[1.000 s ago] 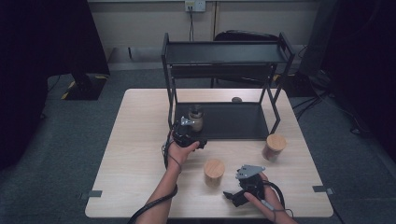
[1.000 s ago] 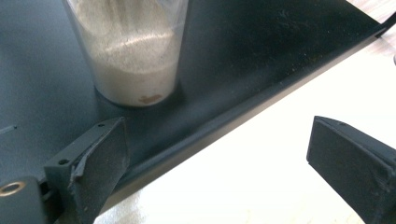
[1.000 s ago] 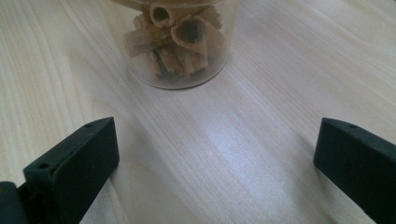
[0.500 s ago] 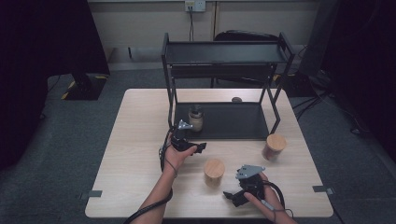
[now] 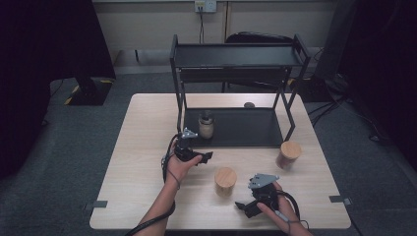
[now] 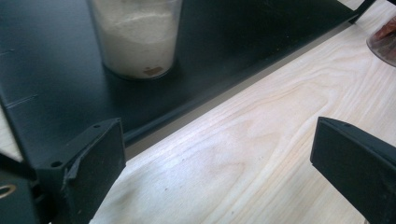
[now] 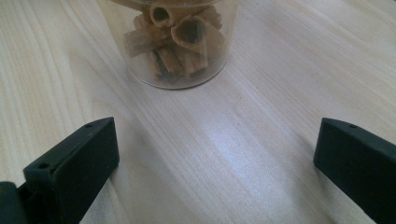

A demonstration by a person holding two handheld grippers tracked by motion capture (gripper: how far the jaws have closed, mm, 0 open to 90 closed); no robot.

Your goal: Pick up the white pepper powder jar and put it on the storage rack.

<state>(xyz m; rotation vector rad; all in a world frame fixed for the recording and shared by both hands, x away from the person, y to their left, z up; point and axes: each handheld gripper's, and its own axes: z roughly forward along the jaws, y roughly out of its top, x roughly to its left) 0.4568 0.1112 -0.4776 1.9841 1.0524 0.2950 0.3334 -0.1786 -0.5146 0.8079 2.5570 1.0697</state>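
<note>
1. High view: the left gripper [image 5: 189,147] sits over the table [image 5: 147,147] just in front of the black rack's lower shelf [image 5: 246,129]. A second ago it was up at the jar of pale powder [image 5: 206,124] on that shelf; now it has drawn back and the jar stands alone near the shelf's left post.
2. Left gripper view: the fingers [image 6: 88,163] are spread wide with nothing between them. Bare wood lies under them, and the powder jar [image 6: 136,37] stands upright on the dark shelf beyond. That reads as a finished placement: one jar appears to be shelved and released.
3. Right gripper view: the fingers [image 7: 74,158] are likewise wide apart and hold nothing. A glass jar of cinnamon sticks [image 7: 175,42] stands straight ahead on the table, near but not yet between them.
4. High view again: the right gripper [image 5: 255,199] rests low near the table's front edge, pointed at that wooden-lidded jar [image 5: 225,181], and has hardly moved over the last second. A second wooden-lidded jar [image 5: 288,155] waits by the rack's right leg; its contents are too small to make out, though they look reddish-brown.
5. Judgement: with the left hand free, the cinnamon jar is probably next for the shelf, leaving two jars to move.
</note>
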